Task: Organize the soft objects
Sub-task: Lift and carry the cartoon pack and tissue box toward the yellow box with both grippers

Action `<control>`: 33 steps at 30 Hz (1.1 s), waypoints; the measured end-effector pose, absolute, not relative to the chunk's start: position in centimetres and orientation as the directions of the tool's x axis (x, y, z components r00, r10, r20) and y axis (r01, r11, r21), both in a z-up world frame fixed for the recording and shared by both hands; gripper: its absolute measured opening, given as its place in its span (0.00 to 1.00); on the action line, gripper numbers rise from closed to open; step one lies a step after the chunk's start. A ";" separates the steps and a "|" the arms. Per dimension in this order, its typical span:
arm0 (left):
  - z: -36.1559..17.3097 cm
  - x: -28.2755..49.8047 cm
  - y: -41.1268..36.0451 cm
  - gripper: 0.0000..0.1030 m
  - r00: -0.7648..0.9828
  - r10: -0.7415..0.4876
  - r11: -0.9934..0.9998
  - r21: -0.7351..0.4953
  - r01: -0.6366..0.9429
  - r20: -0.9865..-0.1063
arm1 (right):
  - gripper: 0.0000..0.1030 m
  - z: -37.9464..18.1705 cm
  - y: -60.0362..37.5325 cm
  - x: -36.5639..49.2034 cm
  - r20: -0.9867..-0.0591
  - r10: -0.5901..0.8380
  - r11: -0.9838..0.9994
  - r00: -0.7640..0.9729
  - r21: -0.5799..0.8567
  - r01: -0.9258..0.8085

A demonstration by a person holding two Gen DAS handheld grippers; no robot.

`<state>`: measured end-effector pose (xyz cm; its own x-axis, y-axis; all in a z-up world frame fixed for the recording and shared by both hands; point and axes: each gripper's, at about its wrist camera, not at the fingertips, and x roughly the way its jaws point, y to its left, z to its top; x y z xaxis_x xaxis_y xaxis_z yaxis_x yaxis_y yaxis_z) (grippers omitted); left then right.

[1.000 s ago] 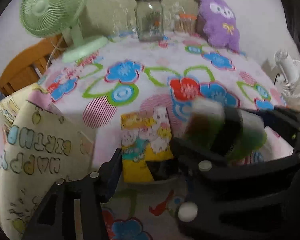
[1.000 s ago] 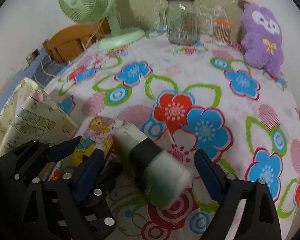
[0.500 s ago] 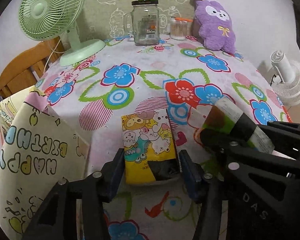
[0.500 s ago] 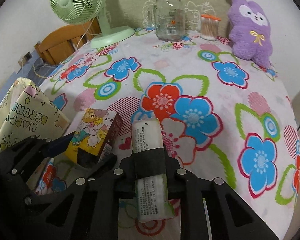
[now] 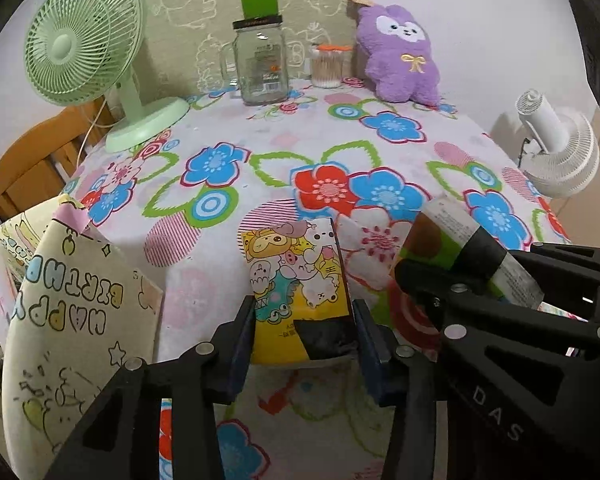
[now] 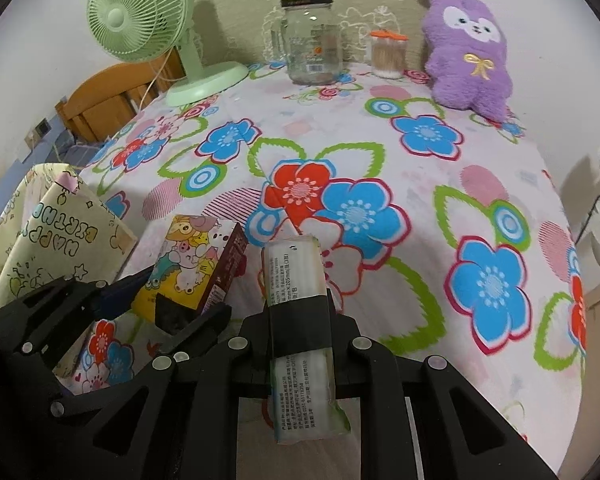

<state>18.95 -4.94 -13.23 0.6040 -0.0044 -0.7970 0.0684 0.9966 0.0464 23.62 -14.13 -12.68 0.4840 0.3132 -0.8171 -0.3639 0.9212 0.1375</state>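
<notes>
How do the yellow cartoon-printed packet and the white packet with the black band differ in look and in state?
The yellow cartoon-printed packet is wide, flat and colourful; the white packet with the black band is narrow, long and plain with small print. The yellow packet lies on the flowered tablecloth between the closing left tool's fingers; the white packet is clamped in the right tool.

tissue pack (image 6: 300,320) right of cartoon packet (image 6: 188,264)

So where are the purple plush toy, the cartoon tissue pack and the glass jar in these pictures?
purple plush toy (image 6: 466,54): right wrist view, on its chest at the gold bow.
cartoon tissue pack (image 5: 296,276): left wrist view, on its printed top face.
glass jar (image 5: 262,68): left wrist view, on its labelled front.
</notes>
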 end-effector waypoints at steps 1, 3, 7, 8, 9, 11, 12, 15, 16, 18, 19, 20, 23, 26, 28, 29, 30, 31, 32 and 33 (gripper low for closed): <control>-13.1 18.7 -5.1 0.45 0.606 -0.005 0.996 0.048 0.072 -0.795 | 0.20 -12.5 -14.3 23.3 -0.817 0.304 0.927 0.490 0.134 -0.352; -12.8 18.2 -5.4 0.45 0.613 -0.006 0.995 0.055 0.081 -0.790 | 0.20 -12.3 -14.7 22.7 -0.819 0.290 0.936 0.495 0.134 -0.327; -12.1 17.3 -6.0 0.45 0.623 -0.011 0.993 0.064 0.097 -0.782 | 0.20 -11.8 -15.5 21.6 -0.813 0.283 0.944 0.509 0.143 -0.297; -11.9 17.1 -6.1 0.45 0.626 -0.012 0.993 0.066 0.101 -0.780 | 0.20 -11.6 -15.7 21.2 -0.810 0.281 0.947 0.515 0.145 -0.287; -11.8 16.7 -6.2 0.45 0.630 -0.013 0.992 0.069 0.106 -0.777 | 0.20 -11.4 -15.8 20.9 -0.808 0.279 0.948 0.519 0.146 -0.283; -11.4 16.2 -6.5 0.46 0.638 -0.014 0.990 0.077 0.114 -0.770 | 0.20 -11.0 -16.1 20.1 -0.801 0.271 0.953 0.534 0.143 -0.269; -11.3 16.0 -6.7 0.46 0.641 -0.015 0.990 0.079 0.118 -0.767 | 0.20 -10.8 -16.2 19.9 -0.799 0.268 0.954 0.539 0.141 -0.265; -10.8 15.2 -7.1 0.46 0.646 -0.027 0.988 0.079 0.135 -0.763 | 0.20 -10.1 -16.4 18.7 -0.788 0.233 0.964 0.570 0.112 -0.240; -10.6 14.9 -7.3 0.46 0.650 -0.033 0.987 0.077 0.140 -0.759 | 0.20 -9.8 -16.4 18.1 -0.782 0.211 0.969 0.586 0.089 -0.229; -10.1 14.3 -7.5 0.46 0.659 -0.042 0.986 0.074 0.147 -0.751 | 0.20 -9.2 -16.6 17.3 -0.770 0.186 0.975 0.610 0.069 -0.211; -9.9 14.0 -7.5 0.46 0.662 -0.046 0.986 0.073 0.150 -0.748 | 0.20 -9.0 -16.7 17.1 -0.767 0.183 0.976 0.615 0.068 -0.205; -9.7 13.7 -7.6 0.46 0.667 -0.049 0.985 0.074 0.154 -0.743 | 0.20 -8.7 -16.9 16.6 -0.761 0.180 0.978 0.623 0.069 -0.197; -9.1 12.8 -7.9 0.46 0.680 -0.056 0.983 0.078 0.165 -0.731 | 0.20 -8.1 -17.2 15.7 -0.751 0.175 0.980 0.637 0.070 -0.187; -8.6 12.0 -8.0 0.46 0.688 -0.062 0.982 0.079 0.172 -0.723 | 0.20 -7.6 -17.4 14.9 -0.745 0.171 0.982 0.644 0.074 -0.175; -8.2 11.5 -7.9 0.46 0.694 -0.066 0.981 0.079 0.175 -0.717 | 0.20 -7.2 -17.5 14.2 -0.739 0.169 0.983 0.653 0.074 -0.170; -8.0 11.2 -7.9 0.46 0.697 -0.068 0.981 0.079 0.177 -0.714 | 0.20 -7.0 -17.5 14.0 -0.736 0.166 0.983 0.656 0.072 -0.168; -7.8 10.9 -7.9 0.46 0.701 -0.069 0.980 0.082 0.179 -0.710 | 0.20 -6.8 -17.5 13.7 -0.732 0.163 0.984 0.661 0.069 -0.166; -7.6 10.7 -7.9 0.46 0.704 -0.070 0.980 0.083 0.181 -0.707 | 0.20 -6.5 -17.4 13.2 -0.727 0.156 0.985 0.669 0.063 -0.162; -7.4 10.4 -7.9 0.46 0.709 -0.071 0.980 0.083 0.181 -0.702 | 0.20 -6.4 -17.4 13.0 -0.724 0.154 0.985 0.672 0.061 -0.160; -7.2 10.1 -7.8 0.46 0.715 -0.071 0.980 0.084 0.180 -0.696 | 0.20 -6.2 -17.4 12.6 -0.722 0.152 0.986 0.676 0.060 -0.157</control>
<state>10.09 -7.81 -7.22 0.7146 -0.0715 -0.6959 0.1803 0.9800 0.0845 12.64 -17.37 -6.17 0.6755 0.1517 -0.7215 -0.1570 0.9858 0.0603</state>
